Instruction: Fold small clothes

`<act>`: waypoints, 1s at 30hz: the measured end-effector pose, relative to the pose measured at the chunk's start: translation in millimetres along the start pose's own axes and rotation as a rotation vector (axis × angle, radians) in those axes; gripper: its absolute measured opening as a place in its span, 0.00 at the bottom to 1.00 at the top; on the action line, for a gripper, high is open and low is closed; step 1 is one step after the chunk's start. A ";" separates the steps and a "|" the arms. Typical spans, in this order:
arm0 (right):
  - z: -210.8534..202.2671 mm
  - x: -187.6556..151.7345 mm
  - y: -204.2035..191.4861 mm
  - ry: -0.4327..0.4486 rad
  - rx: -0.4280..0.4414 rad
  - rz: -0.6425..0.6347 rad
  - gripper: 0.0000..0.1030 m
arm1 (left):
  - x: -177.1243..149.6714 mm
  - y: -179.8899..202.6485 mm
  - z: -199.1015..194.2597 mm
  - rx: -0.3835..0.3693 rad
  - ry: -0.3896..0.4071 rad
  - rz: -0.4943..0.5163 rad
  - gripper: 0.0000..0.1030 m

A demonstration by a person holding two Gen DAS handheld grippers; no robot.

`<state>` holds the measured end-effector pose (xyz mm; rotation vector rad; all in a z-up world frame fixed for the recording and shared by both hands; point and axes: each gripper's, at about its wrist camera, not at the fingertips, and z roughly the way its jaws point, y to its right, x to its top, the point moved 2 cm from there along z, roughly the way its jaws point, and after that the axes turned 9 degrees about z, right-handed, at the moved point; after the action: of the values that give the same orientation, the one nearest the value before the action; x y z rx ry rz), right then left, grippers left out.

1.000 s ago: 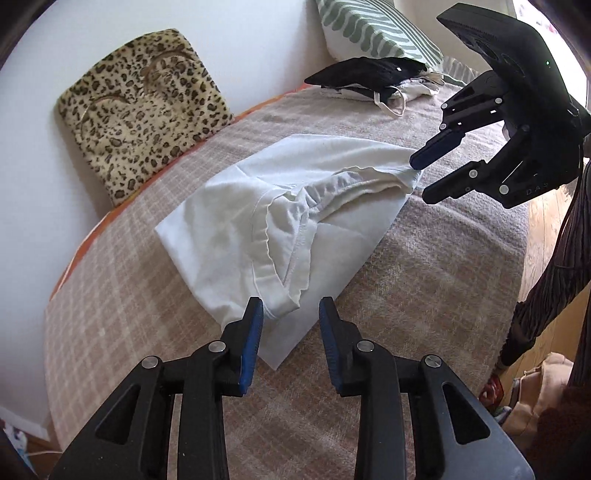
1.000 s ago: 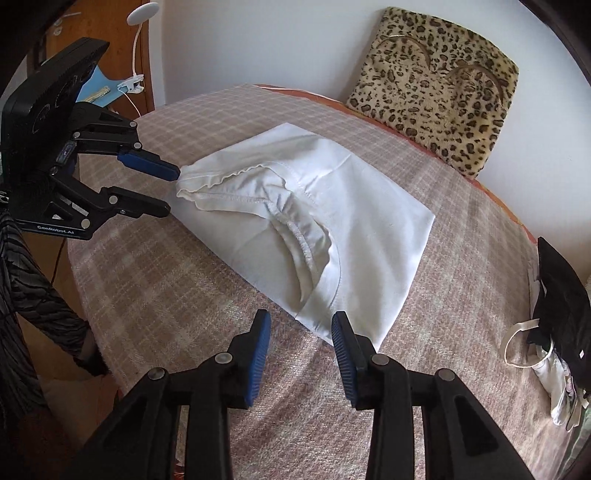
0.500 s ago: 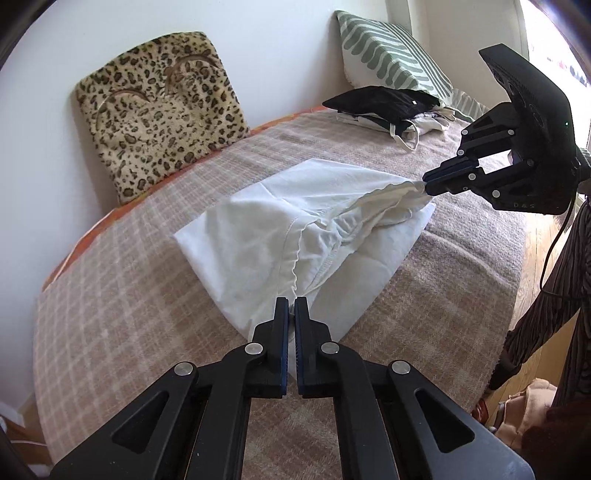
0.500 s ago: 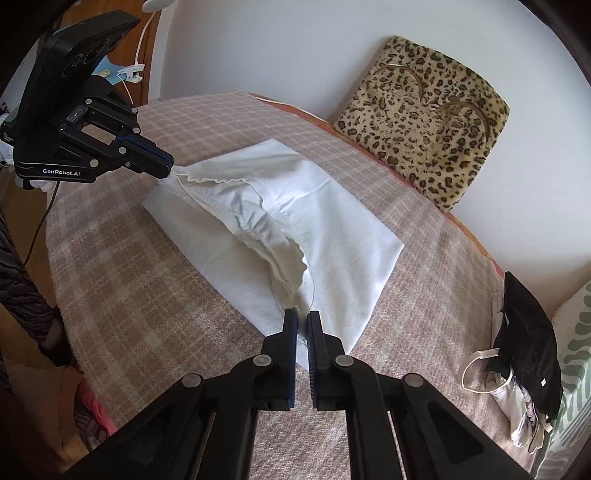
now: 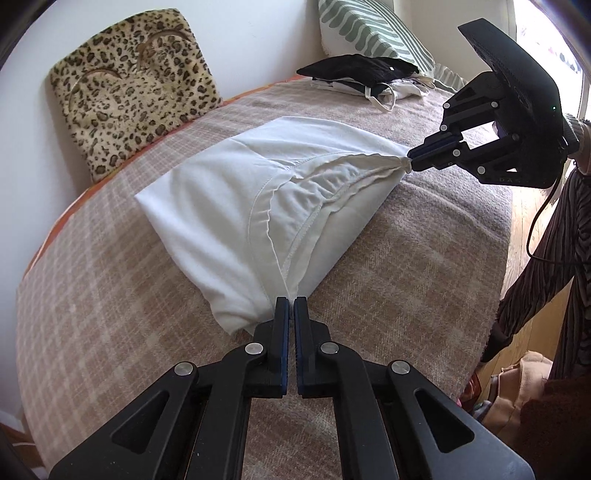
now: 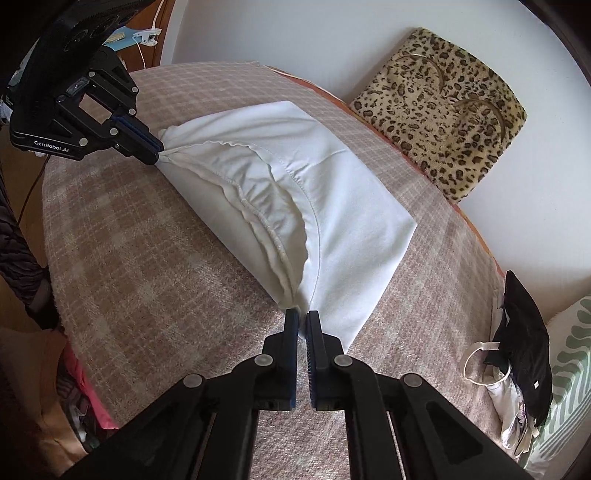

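A small white garment (image 5: 229, 199) lies on the checked beige blanket (image 5: 424, 266) of the bed. My left gripper (image 5: 291, 304) is shut on one near corner of its waistband edge. My right gripper (image 6: 303, 317) is shut on the opposite corner, and shows in the left wrist view (image 5: 413, 160) at the upper right. The left gripper shows in the right wrist view (image 6: 157, 151) at the upper left. The white garment (image 6: 332, 192) is lifted and stretched taut between the two grippers, its far part still resting on the bed.
A leopard-print cushion (image 5: 133, 85) leans on the white wall behind. A pile of black and white clothes (image 5: 365, 74) lies by a green-striped pillow (image 5: 369, 29). The bed edge (image 5: 502, 240) drops to a wooden floor on the right.
Both grippers went from open to shut on the garment's corners, then pulled apart and up, so the near edge is now lifted and drawn taut.
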<state>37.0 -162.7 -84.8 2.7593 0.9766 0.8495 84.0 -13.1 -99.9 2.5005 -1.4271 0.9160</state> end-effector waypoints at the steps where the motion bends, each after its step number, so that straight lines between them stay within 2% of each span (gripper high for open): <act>1: -1.1 0.0 3.1 -0.018 0.037 0.015 0.04 | -0.8 -1.2 -1.0 -0.016 -0.008 -0.009 0.01; 3: -10.0 -0.6 10.2 -0.026 0.110 0.043 0.04 | -1.8 -3.9 -8.0 -0.020 -0.011 -0.023 0.02; 6: -33.7 7.4 26.8 0.050 0.259 0.134 0.28 | 3.8 -14.3 -30.5 -0.041 0.036 -0.074 0.03; 9: -38.9 26.7 47.9 0.119 0.330 0.267 0.25 | 23.0 -37.1 -45.8 -0.035 0.097 -0.134 0.04; 12: -21.7 50.4 59.7 0.127 0.311 0.346 0.16 | 49.5 -56.1 -39.8 -0.028 0.130 -0.158 0.04; 15: 4.0 76.1 66.7 0.102 0.298 0.402 0.16 | 72.8 -68.4 -15.4 -0.058 0.130 -0.175 0.05; 19: 39.0 104.7 80.2 0.080 0.349 0.504 0.16 | 87.8 -76.4 24.0 -0.101 0.093 -0.199 0.04; 22: 61.3 114.9 77.7 0.052 0.371 0.496 0.16 | 83.6 -72.2 45.1 -0.105 0.041 -0.176 0.05; 27: 95.6 106.0 76.8 -0.029 0.266 0.439 0.16 | 56.7 -64.6 64.8 -0.122 -0.037 -0.181 0.05; 30: 102.2 96.9 89.8 -0.051 0.248 0.475 0.15 | 50.2 -60.4 57.9 -0.120 -0.012 -0.170 0.05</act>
<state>203.2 -165.5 -101.2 3.2764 0.4420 0.7424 177.7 -39.6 -107.6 2.4952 -1.2114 0.7632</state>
